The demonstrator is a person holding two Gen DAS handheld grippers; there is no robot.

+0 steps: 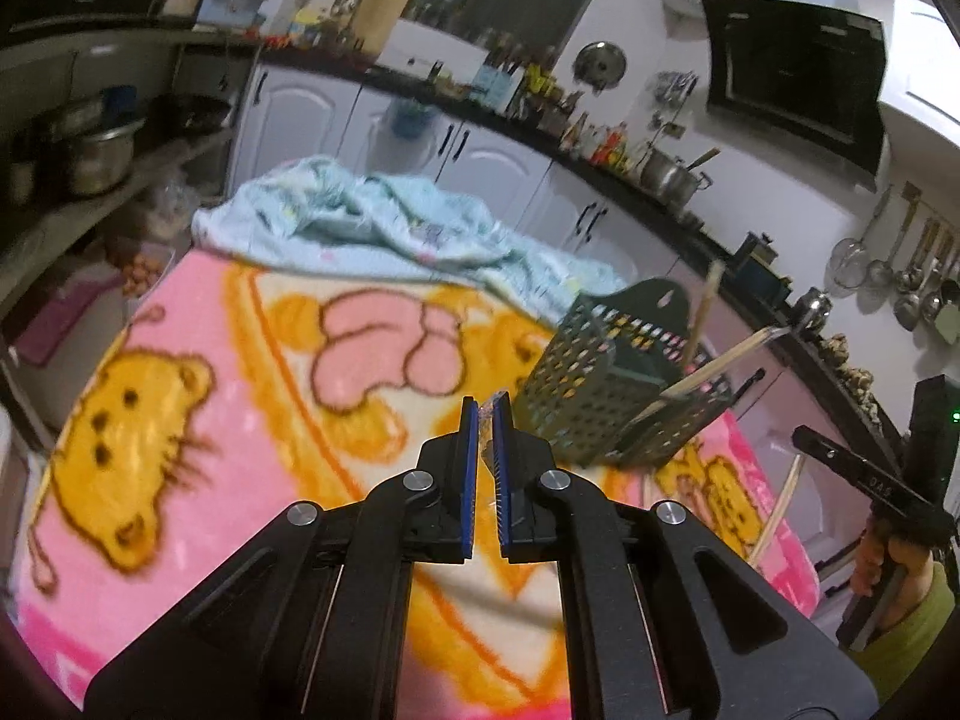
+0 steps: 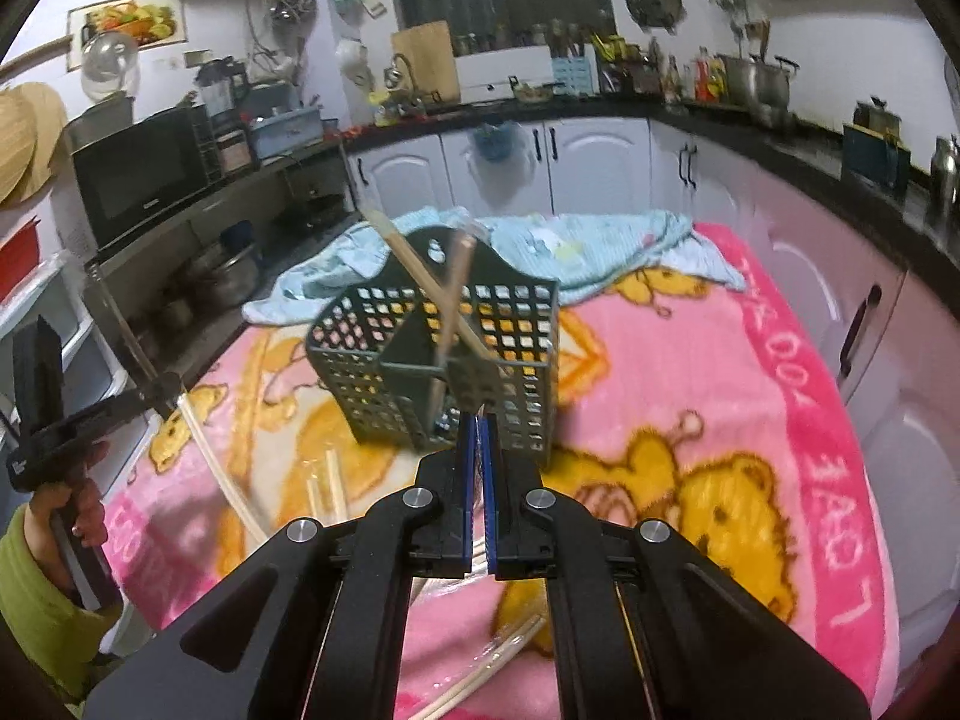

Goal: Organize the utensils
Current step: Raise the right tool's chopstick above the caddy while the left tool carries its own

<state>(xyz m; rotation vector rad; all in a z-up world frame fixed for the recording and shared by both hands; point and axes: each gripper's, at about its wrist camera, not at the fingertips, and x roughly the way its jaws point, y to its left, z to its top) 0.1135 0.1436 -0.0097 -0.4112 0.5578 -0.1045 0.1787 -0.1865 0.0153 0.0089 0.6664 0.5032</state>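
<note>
A dark green perforated utensil holder (image 1: pixel 591 384) (image 2: pixel 366 354) stands on the pink bear blanket (image 1: pixel 240 420) (image 2: pixel 690 372), with two wooden chopsticks (image 2: pixel 447 312) leaning in it. My left gripper (image 1: pixel 486 414) is shut, with a thin clear plastic wrapper (image 1: pixel 489 429) pinched at its tips, just left of the holder. My right gripper (image 2: pixel 478 420) is shut on clear plastic too, close in front of the holder. Loose chopsticks (image 2: pixel 498 657) in plastic hang under it. Each view shows the other gripper (image 1: pixel 801 435) (image 2: pixel 171 390) at its edge, chopsticks (image 2: pixel 219 468) dangling below.
A crumpled light blue cloth (image 1: pixel 384 222) (image 2: pixel 570 252) lies at the blanket's far end. White cabinets (image 2: pixel 588 162) and a crowded dark counter ring the table. A person's hand (image 2: pixel 72 510) in a green sleeve grips the left tool.
</note>
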